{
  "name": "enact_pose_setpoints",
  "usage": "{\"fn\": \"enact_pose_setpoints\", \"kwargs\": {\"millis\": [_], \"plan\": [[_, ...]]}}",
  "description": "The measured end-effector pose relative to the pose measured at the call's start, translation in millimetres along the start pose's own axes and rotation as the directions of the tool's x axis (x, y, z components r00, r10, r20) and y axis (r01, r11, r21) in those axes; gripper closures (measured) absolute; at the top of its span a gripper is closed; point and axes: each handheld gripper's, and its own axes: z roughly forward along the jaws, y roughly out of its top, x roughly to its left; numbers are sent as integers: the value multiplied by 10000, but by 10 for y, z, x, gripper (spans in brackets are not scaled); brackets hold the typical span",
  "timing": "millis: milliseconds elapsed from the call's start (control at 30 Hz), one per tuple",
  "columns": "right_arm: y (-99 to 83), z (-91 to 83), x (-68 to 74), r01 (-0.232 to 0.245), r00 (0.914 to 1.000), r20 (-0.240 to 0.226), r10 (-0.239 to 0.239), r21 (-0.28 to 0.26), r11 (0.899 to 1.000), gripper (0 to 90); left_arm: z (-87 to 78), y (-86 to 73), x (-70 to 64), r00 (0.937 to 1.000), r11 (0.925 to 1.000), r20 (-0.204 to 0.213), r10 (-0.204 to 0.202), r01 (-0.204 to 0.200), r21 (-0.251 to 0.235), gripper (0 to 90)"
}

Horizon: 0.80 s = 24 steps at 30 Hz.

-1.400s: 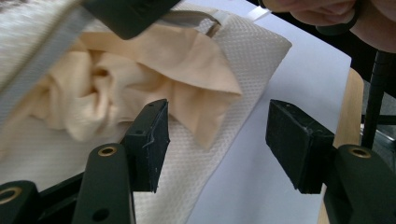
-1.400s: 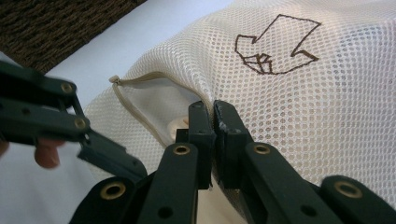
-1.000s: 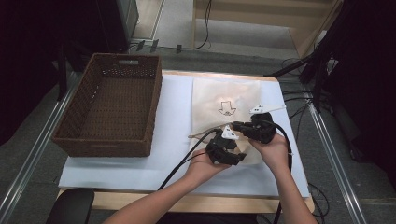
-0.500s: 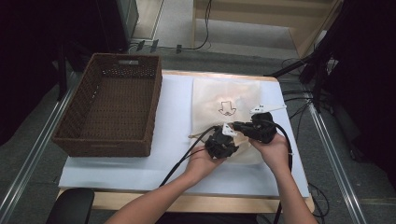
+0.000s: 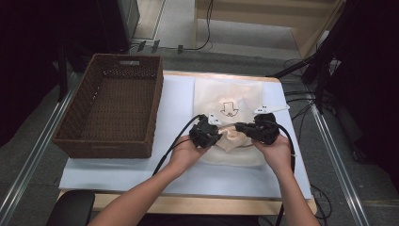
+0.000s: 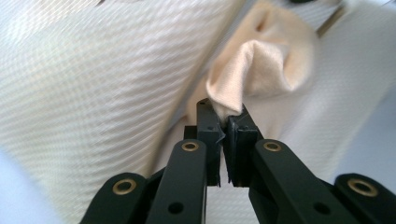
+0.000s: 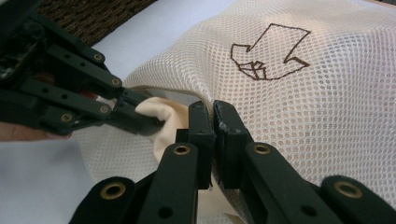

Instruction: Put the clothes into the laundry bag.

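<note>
A cream mesh laundry bag (image 5: 230,117) lies flat on a white sheet covering the table (image 5: 179,94), right of centre; its long axis runs from the near edge toward the far edge, and the brown arrow outline (image 5: 229,108) printed on it points toward the person; in the right gripper view the arrow (image 7: 268,51) sits on the netting above the jaws. A piece of plain beige cloth (image 5: 232,136) bulges out at the near half of the bag, between the 2 grippers.

The left gripper (image 5: 221,128) comes in from the left with its jaws pointing right; in the left gripper view the jaws are closed on a peak of the beige cloth (image 6: 252,74), pinching it. The right gripper (image 5: 237,126) comes in from the right with its jaws pointing left, facing the other; its jaws are closed on the edge of the mesh bag (image 7: 289,102) beside the cloth. Both hands sit close together over the near part of the bag, forearms entering from the bottom.

A dark brown wicker basket (image 5: 94,146) stands at the left of the table, well apart from the bag.
</note>
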Motion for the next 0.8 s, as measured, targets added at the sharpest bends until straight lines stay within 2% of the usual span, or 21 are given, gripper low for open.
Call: {"fn": "enact_pose_setpoints", "kwargs": {"millis": [67,233,333,467,533,633,700,800], "plan": [[0,6,1,35,10000,1,-35,-9,10000,877,32,-31,49,9998,9998,42,-176,176,108,869],[0,12,5,69,10000,-22,-69,36,10000,878,31,-50,74,9973,9987,537,-508,512,-72,845],[-1,11,5,25,10000,-28,-25,40,10000,878,-26,-33,61,9954,9984,793,-530,542,-126,812],[-3,10,5,65,10000,-22,-65,30,10000,877,-163,-19,20,9929,9994,1164,-259,286,-219,698],[-3,10,4,16,10000,-25,-16,35,10000,877,-232,-13,5,9934,9997,1142,-146,170,-199,643],[-3,13,4,25,10000,-25,-25,54,10000,877,-336,6,6,9925,9991,1212,-170,216,-362,589],[-1,14,5,74,10000,-14,-74,40,10000,877,-392,16,-11,9907,9982,1356,-120,197,-558,595],[2,12,4,35,10000,-15,-35,37,10000,877,-405,27,-91,9865,9969,1629,187,-59,-783,717]]}}
